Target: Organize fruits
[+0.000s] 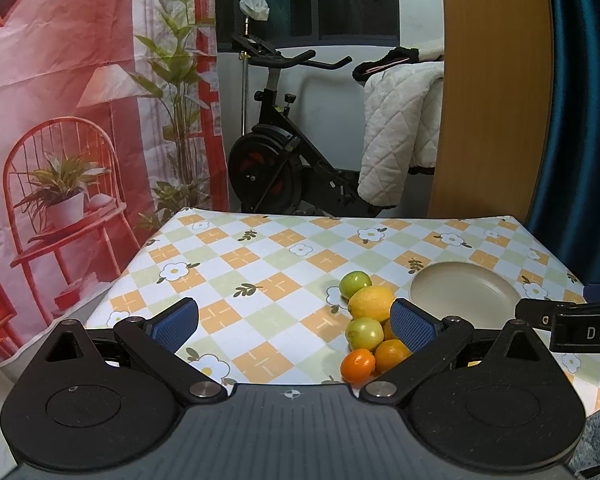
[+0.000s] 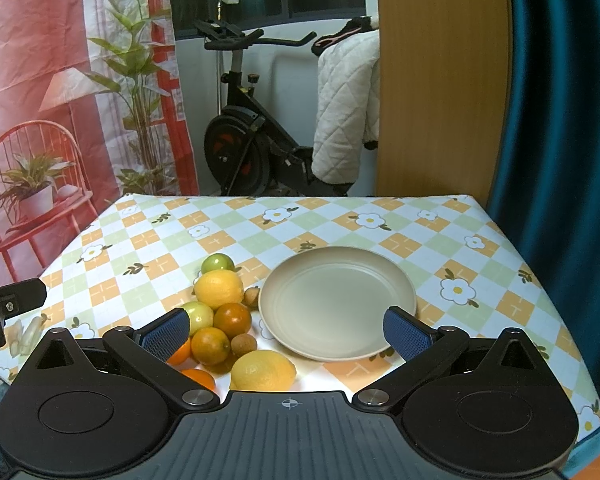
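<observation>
left gripper (image 1: pixel 296 330): jaws apart, empty
right gripper (image 2: pixel 286 330): jaws apart, empty
fruit pile (image 2: pixel 224 316): at plate's (image 2: pixel 336 292) 9 o'clock, touching

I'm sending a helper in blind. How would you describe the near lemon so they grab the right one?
Find the beige plate on the checked tablecloth; the fruit pile lies just to its left. The lemon is the yellow fruit nearest the table's front edge, apart from the second lemon farther back beside a green fruit.

Lemons (image 2: pixel 219 289), oranges (image 2: pixel 210 345), green fruits (image 2: pixel 218 263) clustered on the tablecloth, just left of an empty beige plate (image 2: pixel 337 312)
</observation>
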